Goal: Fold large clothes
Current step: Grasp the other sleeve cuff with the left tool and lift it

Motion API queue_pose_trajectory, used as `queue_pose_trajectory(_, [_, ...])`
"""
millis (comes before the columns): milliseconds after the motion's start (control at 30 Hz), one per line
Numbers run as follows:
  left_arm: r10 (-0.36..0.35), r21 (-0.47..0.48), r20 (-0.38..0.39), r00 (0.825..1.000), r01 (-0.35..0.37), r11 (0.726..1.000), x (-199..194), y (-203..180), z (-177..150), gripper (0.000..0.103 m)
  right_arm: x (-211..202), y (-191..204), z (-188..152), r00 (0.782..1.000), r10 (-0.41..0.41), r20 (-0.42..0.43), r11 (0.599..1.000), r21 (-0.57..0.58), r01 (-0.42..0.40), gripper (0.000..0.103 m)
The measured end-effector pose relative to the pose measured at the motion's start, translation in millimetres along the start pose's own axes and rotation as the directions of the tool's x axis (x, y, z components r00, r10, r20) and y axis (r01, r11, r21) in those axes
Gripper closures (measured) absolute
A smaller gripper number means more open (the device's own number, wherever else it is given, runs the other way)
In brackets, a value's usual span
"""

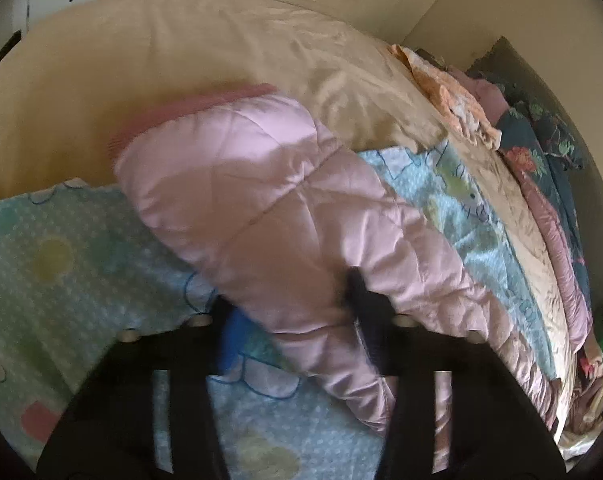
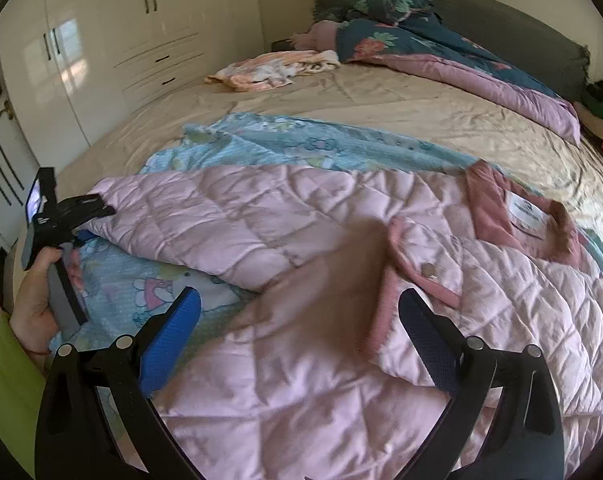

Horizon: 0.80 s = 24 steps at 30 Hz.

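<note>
Bedding in beige satin is carrying a pale pink quilted jacket (image 2: 301, 240) lying over a light blue cartoon-print blanket (image 2: 301, 144). Left tool (image 1: 297, 312) is pinching the jacket's sleeve (image 1: 261, 200), which is running away toward the cuff. Right tool (image 2: 301, 312) is hovering wide open, empty, just above the jacket's front, collar beyond. Pillows are lying farthest off.

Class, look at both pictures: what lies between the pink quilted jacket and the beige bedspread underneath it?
A light blue cartoon-print sheet lies between the pink quilted jacket and the beige bedspread; the right wrist view shows it best.
</note>
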<state>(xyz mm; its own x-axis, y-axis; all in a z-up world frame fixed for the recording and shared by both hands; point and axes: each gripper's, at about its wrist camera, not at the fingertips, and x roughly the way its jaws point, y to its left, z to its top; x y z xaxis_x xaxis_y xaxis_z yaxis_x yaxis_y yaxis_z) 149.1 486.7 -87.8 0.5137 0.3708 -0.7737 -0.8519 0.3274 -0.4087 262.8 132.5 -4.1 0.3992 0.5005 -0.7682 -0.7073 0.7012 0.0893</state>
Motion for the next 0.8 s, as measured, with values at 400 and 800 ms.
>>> queue_pose_trajectory(400, [-0.235,0.164,0.201,0.951,0.203,0.965,-118,-59,3,0.092,-45,-35,-19,0.999,-0.030,0.025,0.997,0.067,0.028,0.004])
queue_pose_trajectory(800, [-0.399,0.346,0.245,0.884,0.305,0.887,-217,-136,-17,0.093,-130,-86,-34,0.990,-0.113,0.090,0.983,0.157,0.098,0.004])
